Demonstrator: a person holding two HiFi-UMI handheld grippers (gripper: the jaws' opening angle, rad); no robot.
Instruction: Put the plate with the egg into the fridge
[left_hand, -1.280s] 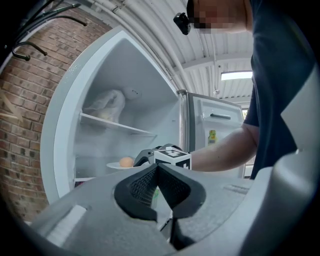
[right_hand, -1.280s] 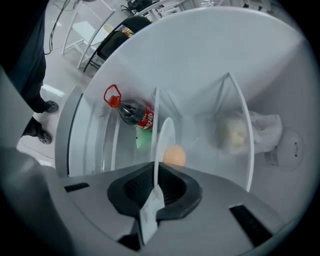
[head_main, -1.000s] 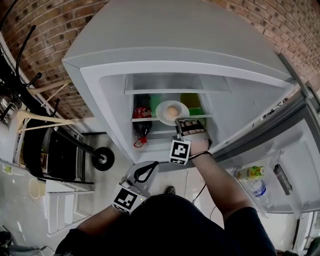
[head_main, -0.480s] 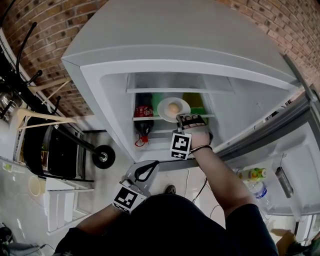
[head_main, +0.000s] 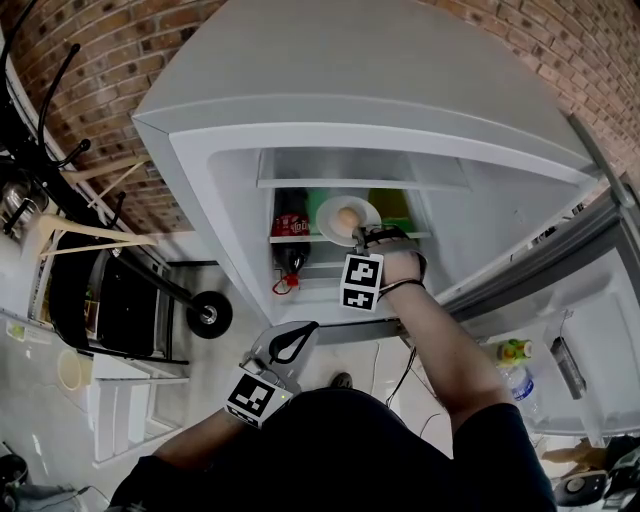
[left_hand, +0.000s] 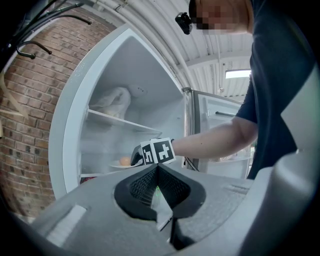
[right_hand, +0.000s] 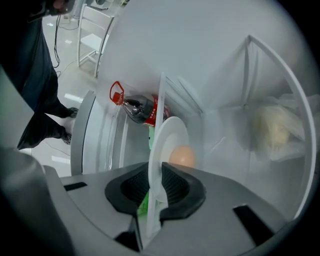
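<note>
The right hand-held gripper (right_hand: 159, 172) reached into the fridge (head_main: 400, 100) with its jaws opening and the near rim of the plate (right_hand: 167, 140) between them. This looked like the release, since the plate already lay flat on the middle shelf (head_main: 300, 238). It had been taken by the edge, probably to keep the jaws off the egg (right_hand: 183, 156) and the plate level. The plate was plain white, round and thin-rimmed. The pale tan egg sat loose near its centre, at 12 o'clock from the jaws. A cola bottle (head_main: 289, 235) stood at 9 o'clock of the plate. The left hand-held gripper (left_hand: 157, 172) hung at 7 o'clock outside the fridge, closed on nothing.
</note>
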